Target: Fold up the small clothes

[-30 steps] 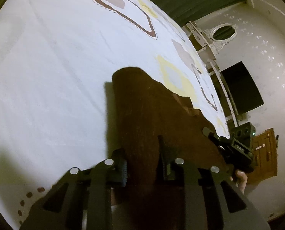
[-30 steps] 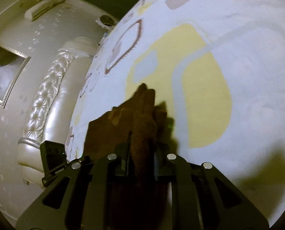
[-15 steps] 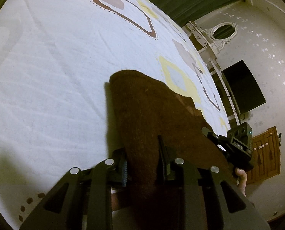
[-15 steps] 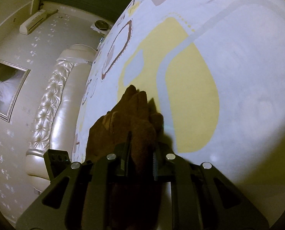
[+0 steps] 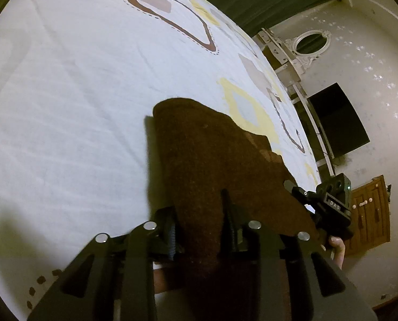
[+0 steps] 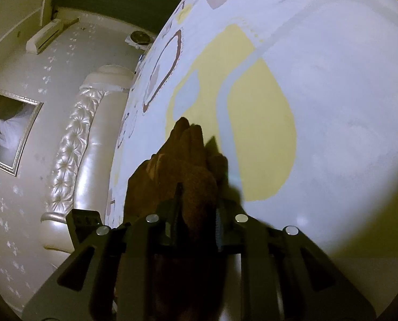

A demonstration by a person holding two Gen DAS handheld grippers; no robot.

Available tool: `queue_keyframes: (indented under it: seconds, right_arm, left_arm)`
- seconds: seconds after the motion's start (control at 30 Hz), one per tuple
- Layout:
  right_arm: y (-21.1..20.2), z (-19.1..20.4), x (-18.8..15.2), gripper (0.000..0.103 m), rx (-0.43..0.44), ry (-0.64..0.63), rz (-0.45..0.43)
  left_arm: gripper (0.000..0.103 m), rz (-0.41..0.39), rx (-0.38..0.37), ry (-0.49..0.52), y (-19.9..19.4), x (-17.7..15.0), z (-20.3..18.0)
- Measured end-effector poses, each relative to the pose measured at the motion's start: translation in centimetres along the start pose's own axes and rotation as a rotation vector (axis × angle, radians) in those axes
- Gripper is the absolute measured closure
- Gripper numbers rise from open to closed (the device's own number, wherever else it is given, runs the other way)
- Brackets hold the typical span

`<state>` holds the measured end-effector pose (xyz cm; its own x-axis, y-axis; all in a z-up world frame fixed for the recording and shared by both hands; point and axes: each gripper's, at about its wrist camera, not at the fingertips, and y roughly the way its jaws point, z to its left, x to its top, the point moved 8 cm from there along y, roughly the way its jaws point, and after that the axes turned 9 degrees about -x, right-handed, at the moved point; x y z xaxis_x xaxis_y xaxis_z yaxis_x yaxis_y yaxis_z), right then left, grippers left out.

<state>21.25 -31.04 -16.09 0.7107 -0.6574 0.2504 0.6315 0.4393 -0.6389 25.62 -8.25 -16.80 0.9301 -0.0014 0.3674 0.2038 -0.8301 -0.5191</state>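
Both your tools are easing apart right now. The left tool [image 5: 199,230] and the right tool [image 6: 196,214] each still have the brown cloth [image 5: 212,160] between the pads, draped over the bed [image 5: 65,93] toward 12 o'clock. Looks like you're letting go, fold laid.

Only one marking can be read — pale letters "DAS" on a small plate on the side of the right tongs [image 5: 292,187], seen from the left wrist view; the last character is too small to be sure of. Nothing legible shows in the right wrist view — no labels, brands or numbers.
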Motion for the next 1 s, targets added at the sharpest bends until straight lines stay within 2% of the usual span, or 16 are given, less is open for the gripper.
queue_keyframes:
  seconds: [0.23,0.4,0.63,0.8,1.0]
  right_arm:
    - [-1.3,-0.4,-0.6,0.073,-0.001,0.032,-0.018]
    - [-2.6,-0.8,-1.8,0.067,-0.007,0.047,-0.031]
    - [-4.4,-1.3,-4.7,0.064,-0.004,0.084,-0.043]
    - [-6.0,-1.5,-7.7,0.059,-0.005,0.101,-0.046]
    - [-7.2,-1.8,-10.8,0.059,0.007,0.115,-0.038]
  left_arm:
    - [0.056,0.005,0.001,0.011,-0.6,-0.5,-0.6]
    - [0.045,0.004,0.041,0.041,-1.7,-1.7,-1.3]
    - [0.030,-0.021,0.121,0.082,-4.1,-4.9,-2.2]
    - [0.028,-0.018,0.175,0.095,-5.8,-8.1,-2.3]
    - [0.028,-0.014,0.239,0.139,-7.0,-11.8,-2.5]
